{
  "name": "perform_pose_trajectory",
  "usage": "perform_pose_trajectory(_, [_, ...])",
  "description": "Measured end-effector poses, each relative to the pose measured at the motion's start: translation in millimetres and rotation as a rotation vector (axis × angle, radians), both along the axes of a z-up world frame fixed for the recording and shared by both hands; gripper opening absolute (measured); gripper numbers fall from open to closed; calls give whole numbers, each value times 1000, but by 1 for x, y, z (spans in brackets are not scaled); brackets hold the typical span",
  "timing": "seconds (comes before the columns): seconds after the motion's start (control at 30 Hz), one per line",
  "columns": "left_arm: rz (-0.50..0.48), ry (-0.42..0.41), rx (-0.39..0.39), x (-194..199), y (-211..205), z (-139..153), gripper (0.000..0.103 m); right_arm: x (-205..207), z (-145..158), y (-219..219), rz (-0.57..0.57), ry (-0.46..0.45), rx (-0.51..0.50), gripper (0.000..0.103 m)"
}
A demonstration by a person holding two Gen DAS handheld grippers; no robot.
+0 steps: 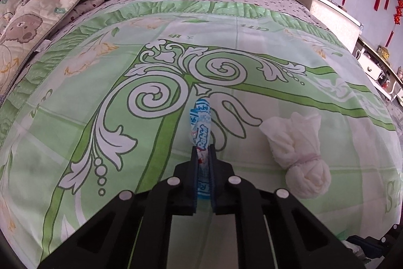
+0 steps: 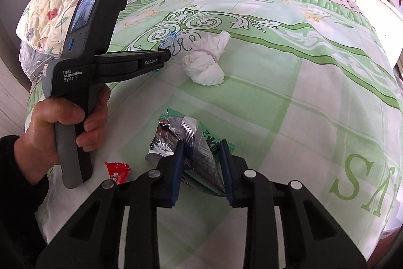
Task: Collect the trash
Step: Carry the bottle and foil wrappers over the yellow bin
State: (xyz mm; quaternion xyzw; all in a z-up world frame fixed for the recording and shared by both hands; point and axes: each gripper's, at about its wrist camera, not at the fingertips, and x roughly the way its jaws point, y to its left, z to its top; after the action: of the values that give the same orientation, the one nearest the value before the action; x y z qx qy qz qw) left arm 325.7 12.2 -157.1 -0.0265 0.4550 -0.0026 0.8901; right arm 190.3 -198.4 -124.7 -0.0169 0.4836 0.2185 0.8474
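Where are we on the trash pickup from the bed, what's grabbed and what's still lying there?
Nothing looks binned yet; no bin shows. In hand: the left gripper has its jaws shut on the blue-and-white candy wrapper, and the right gripper is clamped on the silver-and-green snack packet. Still on the green bedsheet: the wadded white tissue and a small red wrapper.

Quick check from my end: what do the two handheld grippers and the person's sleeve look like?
The left gripper has a dark grey pistol-grip body with a lighter grey handle, a small screen, a blue button, and white lettering reading "Data Acquisition System" and "GenRobot.AI". The right gripper shows black linkage arms with round silver pins and blue finger pads. The sleeve is black.
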Motion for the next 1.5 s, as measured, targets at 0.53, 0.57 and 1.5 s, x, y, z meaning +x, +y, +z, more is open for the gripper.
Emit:
perform_pose_trajectory(0.53, [11, -65, 1, -45, 21, 49, 5, -22, 49, -23, -49, -64, 90, 27])
perform_pose_trajectory(0.57, [10, -74, 5, -50, 22, 55, 5, -24, 53, -25, -53, -73, 90, 27])
perform_pose_trajectory(1.5, [-136, -218, -27, -180, -33, 157, 5, -136, 174, -122, -225, -262, 60, 27])
